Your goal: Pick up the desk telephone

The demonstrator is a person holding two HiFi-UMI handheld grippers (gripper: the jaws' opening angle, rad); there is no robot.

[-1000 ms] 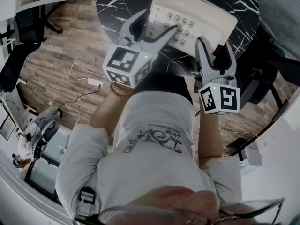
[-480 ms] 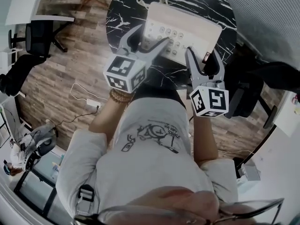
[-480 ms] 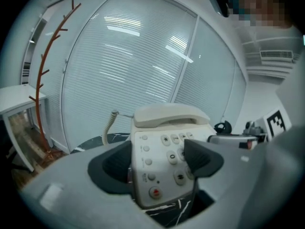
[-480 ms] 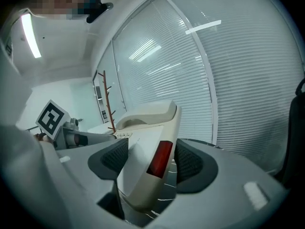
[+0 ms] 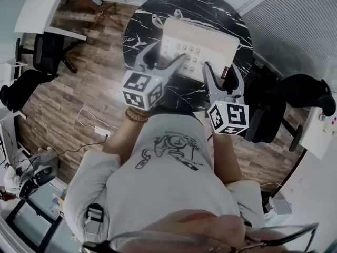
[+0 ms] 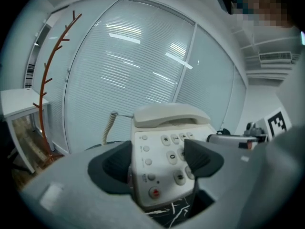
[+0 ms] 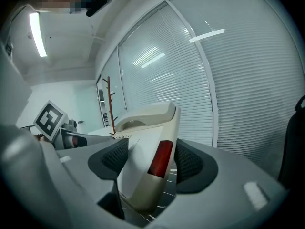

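The beige desk telephone (image 5: 199, 45), handset resting on its cradle, hangs above the round black marble table (image 5: 150, 12), carried between both grippers. My left gripper (image 5: 168, 54) is shut on the phone's near left corner. In the left gripper view its pads (image 6: 202, 159) clamp the keypad end of the telephone (image 6: 164, 149), one pad lying over the buttons. My right gripper (image 5: 220, 70) is shut on the phone's right side. The right gripper view shows the telephone (image 7: 143, 168) tilted between the jaws, with a red strip on its side wall.
A coiled handset cord (image 6: 108, 128) trails off the phone's back. Office chairs stand left (image 5: 37, 62) and right (image 5: 292, 96) of the table. A white desk (image 5: 47, 9) is at the far left, a red coat stand (image 6: 52, 80) by the blinds, and a power strip (image 5: 100, 130) on the wooden floor.
Both grippers have risen together with the telephone clamped between them. The table and floor look smaller and farther below than a second ago.
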